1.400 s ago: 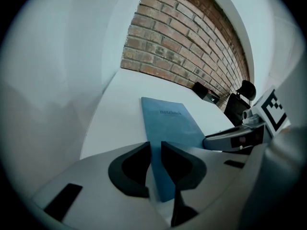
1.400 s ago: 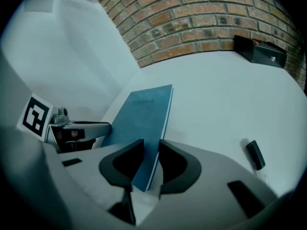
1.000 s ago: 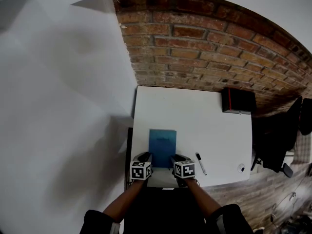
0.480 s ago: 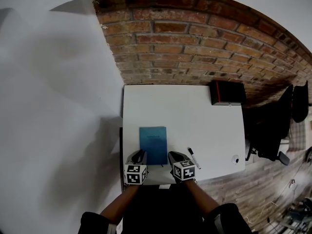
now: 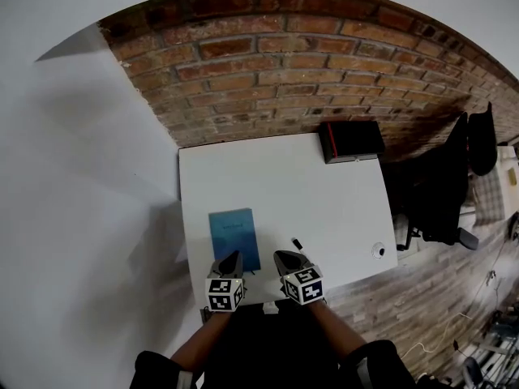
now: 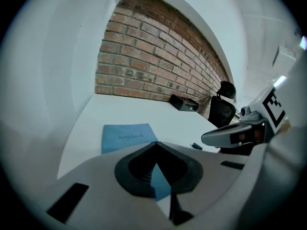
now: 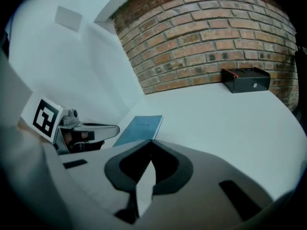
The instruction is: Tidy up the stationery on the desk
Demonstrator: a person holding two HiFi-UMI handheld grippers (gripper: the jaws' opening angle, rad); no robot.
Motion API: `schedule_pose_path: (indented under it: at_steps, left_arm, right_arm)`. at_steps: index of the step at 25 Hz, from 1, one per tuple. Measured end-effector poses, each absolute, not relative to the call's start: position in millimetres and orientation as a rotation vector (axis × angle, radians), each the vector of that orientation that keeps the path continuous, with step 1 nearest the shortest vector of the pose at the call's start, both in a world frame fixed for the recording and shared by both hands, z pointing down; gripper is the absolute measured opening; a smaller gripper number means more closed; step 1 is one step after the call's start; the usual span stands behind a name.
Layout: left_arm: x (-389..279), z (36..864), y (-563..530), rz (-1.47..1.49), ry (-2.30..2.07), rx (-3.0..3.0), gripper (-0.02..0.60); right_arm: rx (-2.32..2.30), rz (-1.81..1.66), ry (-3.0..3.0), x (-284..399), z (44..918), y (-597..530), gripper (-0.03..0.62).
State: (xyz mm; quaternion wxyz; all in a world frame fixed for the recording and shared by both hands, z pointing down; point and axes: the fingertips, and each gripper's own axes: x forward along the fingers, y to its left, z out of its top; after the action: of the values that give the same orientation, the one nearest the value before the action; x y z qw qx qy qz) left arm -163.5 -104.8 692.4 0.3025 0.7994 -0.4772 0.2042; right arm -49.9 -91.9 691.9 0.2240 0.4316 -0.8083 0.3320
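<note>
Blue notebook [image 5: 235,237] lies flat on the white desk [image 5: 324,177], cover up, towards the near left part of the top; its printed title reads "notebook" in the left gripper view. I have both grippers side by side at the desk's near edge. My left gripper [image 5: 233,257] sits at the notebook's near end, and my right gripper [image 5: 282,256] is just to the right of the book. Both pairs of jaws have just been closing and now meet tip to tip, with nothing between them. A black marker [image 5: 297,243] lies on the desk just beside the right gripper, apart from the notebook. A black box [image 5: 351,141] stands at the far right corner, against the brick wall [image 5: 284,63]
</note>
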Motion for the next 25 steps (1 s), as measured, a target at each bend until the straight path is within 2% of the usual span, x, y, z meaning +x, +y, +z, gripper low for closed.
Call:
schedule_pose_path:
  at_steps: [12,18,22,25]
  left_arm:
    - [-115.3,697.1,-88.8,0.548,-1.241,2.085,0.014]
    - [-106.6,705.4,-82.0,0.561,-1.242,2.056,0.014]
    - [-100.1,707.4,-78.2,0.567,-1.243,2.044,0.014]
    - [-97.7,707.2,-76.9,0.571,-1.248,2.037,0.014]
  right_arm:
    - [1.178,0.73,-2.006,53.0,725.9,-68.2,0.025]
    - [1.074,0.652,-2.004,55.9,733.7,-54.2,0.028]
    - [0.977,0.62,-1.983,52.7,744.0,-44.9,0.07]
    - [0.946,0.622,-1.97,51.2,748.7,-42.6,0.075]
